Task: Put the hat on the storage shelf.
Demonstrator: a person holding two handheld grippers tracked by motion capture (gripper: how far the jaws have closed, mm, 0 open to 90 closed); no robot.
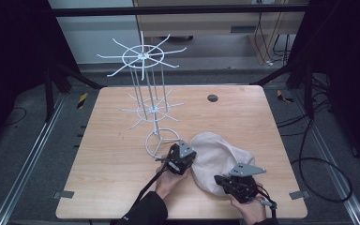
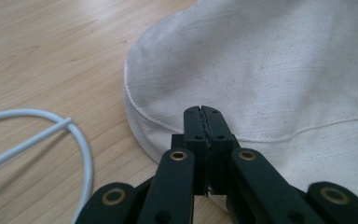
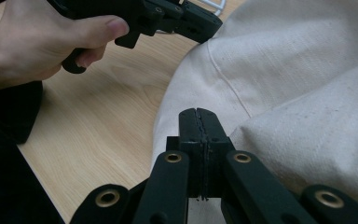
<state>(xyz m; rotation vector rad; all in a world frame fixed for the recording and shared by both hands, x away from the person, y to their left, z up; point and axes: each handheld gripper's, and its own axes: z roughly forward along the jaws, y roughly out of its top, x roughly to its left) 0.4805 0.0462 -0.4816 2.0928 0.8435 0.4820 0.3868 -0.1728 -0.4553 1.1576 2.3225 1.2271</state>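
Both sets of fingers are pressed fully together, gripping nothing: left gripper (image 1: 187, 161) and right gripper (image 1: 220, 180) meet a cream fabric hat (image 1: 215, 157) on the pale wooden counter (image 1: 112, 154), the white wire rack (image 1: 152, 112) behind.

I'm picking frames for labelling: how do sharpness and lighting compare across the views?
High view: table evenly lit, surroundings dark, white rack crisp. Left gripper view: hat weave sharp, soft light, no glare. Right gripper view: hat sharp, the hand farther off slightly soft.

The cream cloth hat (image 1: 215, 157) lies crumpled on the wooden table's near right part (stitched seam showing).
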